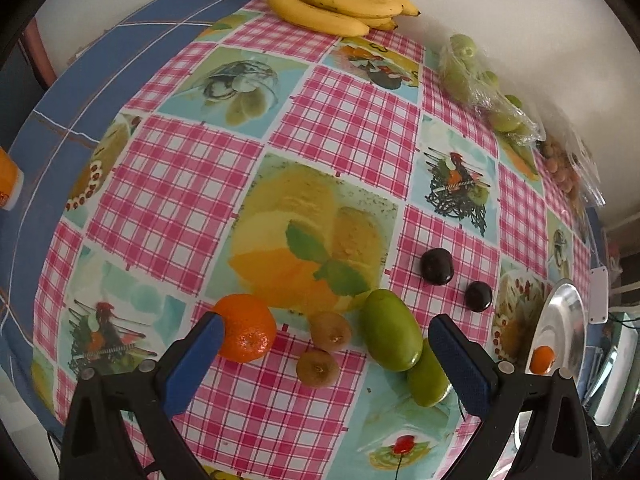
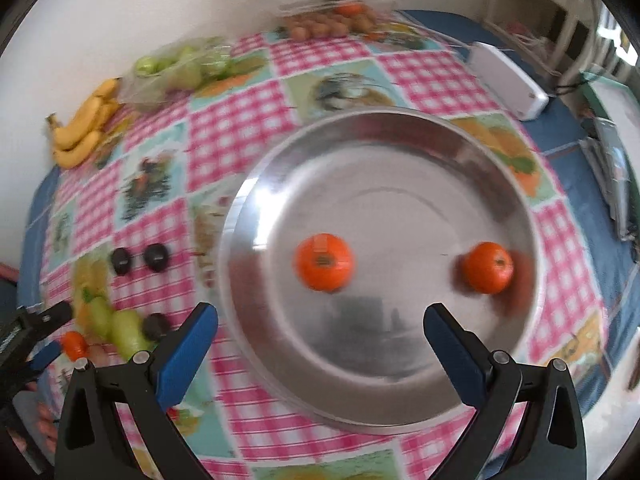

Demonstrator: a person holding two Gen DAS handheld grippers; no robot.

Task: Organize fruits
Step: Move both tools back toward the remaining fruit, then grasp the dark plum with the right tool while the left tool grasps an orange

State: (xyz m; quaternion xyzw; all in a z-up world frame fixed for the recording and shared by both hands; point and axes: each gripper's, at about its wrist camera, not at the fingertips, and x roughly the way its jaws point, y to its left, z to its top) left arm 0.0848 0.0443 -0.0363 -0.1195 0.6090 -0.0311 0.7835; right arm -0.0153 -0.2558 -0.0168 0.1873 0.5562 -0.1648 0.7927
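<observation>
In the left wrist view my left gripper (image 1: 326, 360) is open and low over the checked tablecloth. Beside its left finger lies a mandarin (image 1: 246, 328). Two small brownish fruits (image 1: 331, 330) and two green oblong fruits (image 1: 392, 330) lie between the fingers. Two dark plums (image 1: 437, 266) sit beyond them. My right gripper (image 2: 320, 344) hangs open and holds nothing, above the near half of a steel plate (image 2: 400, 200). The plate holds two mandarins (image 2: 324, 262), one in the middle and one at the right. The right wrist view is blurred. The left gripper (image 2: 56, 332) shows at its left edge.
Bananas (image 1: 336, 4), a plastic bag of green fruits (image 1: 480, 84) and small brown fruits (image 1: 560, 164) line the wall side of the table. A white box (image 2: 508, 80) lies past the plate. The plate's rim (image 1: 560, 320) stands just right of the left gripper.
</observation>
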